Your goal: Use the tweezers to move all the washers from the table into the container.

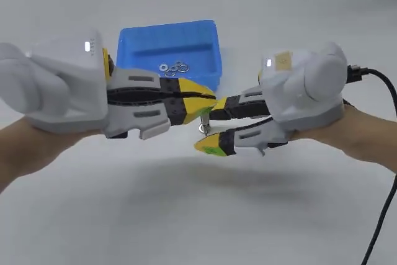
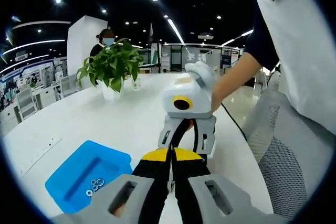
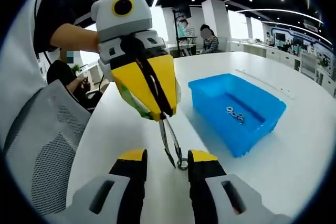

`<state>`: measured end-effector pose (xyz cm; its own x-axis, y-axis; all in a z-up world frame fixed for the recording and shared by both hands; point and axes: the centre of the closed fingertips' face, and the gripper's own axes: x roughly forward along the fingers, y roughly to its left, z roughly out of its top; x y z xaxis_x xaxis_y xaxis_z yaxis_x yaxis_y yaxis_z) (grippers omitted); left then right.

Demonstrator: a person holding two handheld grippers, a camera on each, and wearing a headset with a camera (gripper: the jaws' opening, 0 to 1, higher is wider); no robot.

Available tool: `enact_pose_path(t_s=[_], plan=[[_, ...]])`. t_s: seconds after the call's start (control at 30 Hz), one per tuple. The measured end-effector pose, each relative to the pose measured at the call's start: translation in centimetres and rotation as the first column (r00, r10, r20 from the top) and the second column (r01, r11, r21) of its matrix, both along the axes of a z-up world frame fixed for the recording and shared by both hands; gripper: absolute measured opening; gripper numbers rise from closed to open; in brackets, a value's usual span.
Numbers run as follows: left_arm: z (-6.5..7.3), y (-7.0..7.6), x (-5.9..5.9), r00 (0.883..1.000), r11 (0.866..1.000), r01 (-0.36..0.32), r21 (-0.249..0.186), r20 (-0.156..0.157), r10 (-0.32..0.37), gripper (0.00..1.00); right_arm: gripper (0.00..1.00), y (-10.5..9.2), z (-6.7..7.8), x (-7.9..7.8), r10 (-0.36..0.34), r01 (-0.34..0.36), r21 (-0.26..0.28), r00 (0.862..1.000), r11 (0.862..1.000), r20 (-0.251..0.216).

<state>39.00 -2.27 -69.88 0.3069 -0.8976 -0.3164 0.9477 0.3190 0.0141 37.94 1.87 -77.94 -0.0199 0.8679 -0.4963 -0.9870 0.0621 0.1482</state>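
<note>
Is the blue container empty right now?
No, several washers lie together on the floor of the blue container.

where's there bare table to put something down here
Crowded: in front of the blue plastic container, where the left gripper with metal tweezers meets the right gripper. Bare white table lies open on their near side, and right of the container in the head view.
</note>
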Motion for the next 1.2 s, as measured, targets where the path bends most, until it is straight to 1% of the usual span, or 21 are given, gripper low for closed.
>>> enact_pose_path(t_s=[0.13,0.2,0.33,0.4,0.47,0.6,0.63,0.77,0.8,0.87,0.93,1.1,1.17,1.2], plan=[[-0.09,0.12,-0.04,1.000,1.000,0.000,0.005,-0.001,0.000,0.05,0.26,0.23,0.41,-0.14,0.057,-0.057,0.013,0.998,0.998,0.018],[-0.14,0.19,-0.01,1.000,1.000,-0.002,0.005,-0.003,0.002,0.05,0.22,0.39,0.71,-0.29,0.091,-0.092,0.022,0.996,0.996,0.022],[-0.21,0.19,0.04,1.000,1.000,-0.002,0.007,-0.004,0.002,0.05,0.17,0.40,0.55,0.04,0.124,-0.124,0.009,0.992,0.992,0.036],[-0.24,0.23,0.07,1.000,1.000,-0.004,0.012,-0.002,0.004,0.05,0.15,0.40,0.54,0.47,0.126,-0.126,0.019,0.992,0.992,0.024],[-0.27,0.29,0.08,1.000,1.000,-0.005,0.014,-0.003,0.005,0.05,0.14,0.46,0.47,0.39,0.135,-0.135,0.031,0.991,0.990,0.009],[-0.33,0.44,0.10,1.000,1.000,-0.006,0.019,-0.006,0.006,0.05,0.13,0.51,0.29,0.18,0.153,-0.153,0.039,0.988,0.987,0.009],[-0.34,0.48,0.12,1.000,1.000,-0.007,0.019,-0.006,0.007,0.05,0.13,0.52,0.31,0.19,0.155,-0.156,0.043,0.988,0.987,0.013],[-0.38,0.58,0.08,1.000,1.000,-0.006,0.020,-0.012,0.006,0.05,0.11,0.53,0.37,0.02,0.191,-0.194,0.060,0.980,0.979,0.060],[-0.38,0.57,0.05,1.000,1.000,-0.005,0.020,-0.013,0.005,0.05,0.11,0.52,0.41,-0.06,0.211,-0.217,0.072,0.974,0.974,0.083],[-0.38,0.57,0.15,1.000,1.000,-0.009,0.023,-0.010,0.009,0.05,0.10,0.45,0.37,0.05,0.206,-0.212,0.088,0.976,0.973,0.072],[-0.37,0.53,0.28,1.000,1.000,-0.013,0.023,-0.008,0.014,0.05,0.10,0.49,0.43,0.04,0.213,-0.220,0.097,0.974,0.971,0.083],[-0.35,0.51,0.41,1.000,0.999,-0.021,0.025,-0.006,0.021,0.05,0.09,0.60,0.50,0.04,0.221,-0.231,0.098,0.970,0.968,0.100],[-0.34,0.52,0.43,1.000,0.999,-0.024,0.032,-0.002,0.024,0.05,0.09,0.62,0.52,0.04,0.221,-0.231,0.100,0.970,0.968,0.103],[-0.33,0.54,0.48,1.000,0.999,-0.025,0.043,0.005,0.025,0.05,0.09,0.66,0.53,0.06,0.223,-0.233,0.101,0.969,0.967,0.106]])
